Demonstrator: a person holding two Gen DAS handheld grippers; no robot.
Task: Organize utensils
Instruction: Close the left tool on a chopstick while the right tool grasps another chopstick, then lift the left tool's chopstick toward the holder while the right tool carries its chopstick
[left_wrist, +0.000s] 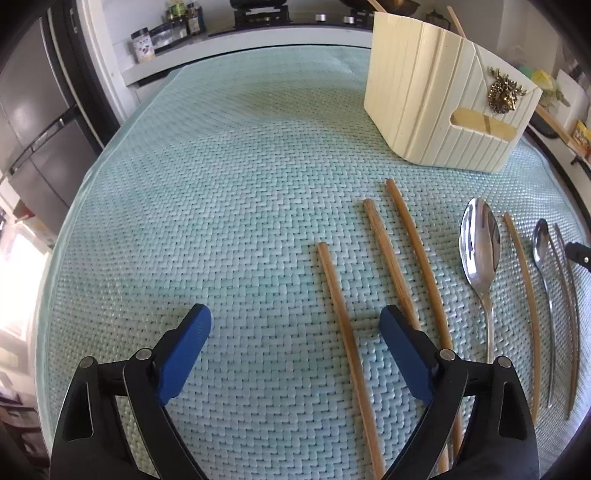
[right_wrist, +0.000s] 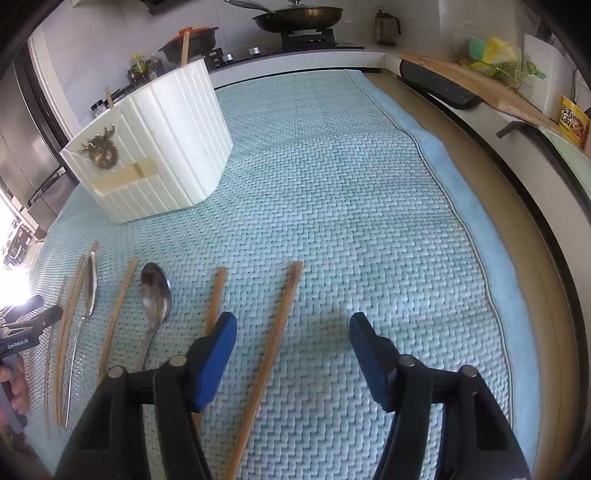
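Left hand-held gripper (left_wrist: 294, 328): nearest the left wrist camera, blue fingers spread wide, nothing between them, hovering over the woven mint mat (left_wrist: 221, 184) that covers the desk. One wooden chopstick (left_wrist: 345, 343) runs lengthwise through the gap between the fingers, lying flat on the mat; contact with either pad not seen.

Right of it, two more chopsticks (left_wrist: 391, 266) lie side by side, near parallel, their lower ends passing under the right finger. Further right: large metal spoon (left_wrist: 480, 251), bowl up and pointing away from the camera; then a thin chopstick (left_wrist: 524, 295); then a small spoon (left_wrist: 543, 251) with another slim utensil just beside it, type unclear at the frame edge.

Cream ribbed utensil holder (left_wrist: 436, 96): upright on the mat, beyond the row of utensils, well apart from them. Brass ornament (left_wrist: 502, 92) on its front face above a slot handle. Wooden sticks rise behind its rim.

Right hand-held gripper (right_wrist: 293, 325): also spread wide and empty, above the mat. One chopstick (right_wrist: 273, 354) lies in the gap, closer to the left finger. Another chopstick (right_wrist: 216, 295) disappears under the left finger. To its left, the large spoon (right_wrist: 156, 291), then the remaining chopsticks and small spoon (right_wrist: 90, 288) in a loose row. The holder (right_wrist: 159, 147) stands at upper left in this view.

Background: stove with a frying pan (right_wrist: 295, 16); blue towel edge (right_wrist: 443, 158) along the mat's right side.
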